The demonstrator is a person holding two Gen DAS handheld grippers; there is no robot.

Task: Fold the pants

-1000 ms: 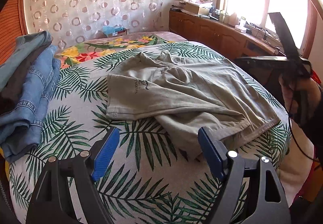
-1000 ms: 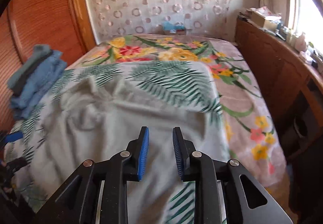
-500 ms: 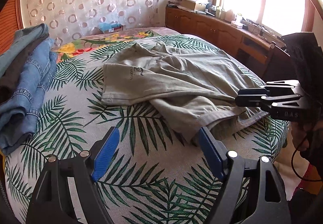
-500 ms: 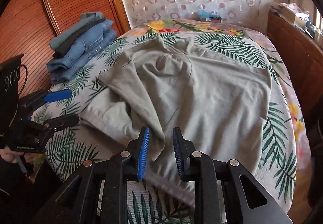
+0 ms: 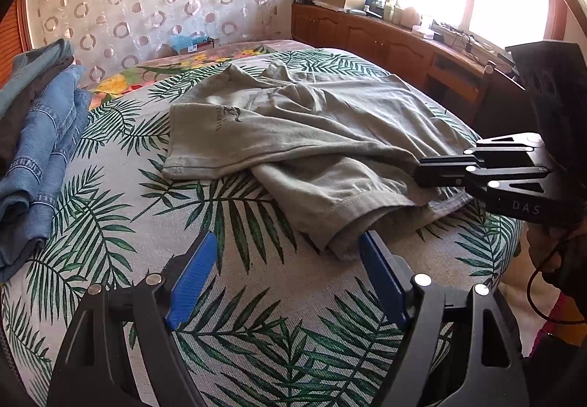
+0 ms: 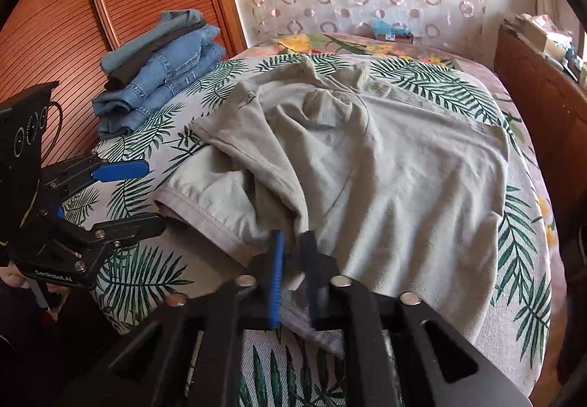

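Observation:
Grey-green pants lie crumpled on the palm-leaf bed cover, one leg folded over the other. My left gripper is open just above the cover, its right fingertip beside the near leg hem, with nothing between the fingers. The right wrist view shows the pants spread ahead of my right gripper, whose jaws are closing tight on the near edge of the fabric. The left wrist view has my right gripper at the right, pinching that edge. My left gripper stands open at the left.
A stack of folded jeans sits at the bed's left side, next to a slatted wooden wardrobe. A wooden sideboard with clutter runs under the window on the right. A floral sheet covers the far end of the bed.
My right gripper swung left and came down to the pants' near edge, and its jaws narrowed onto the fabric. The left gripper stayed open and hardly moved.

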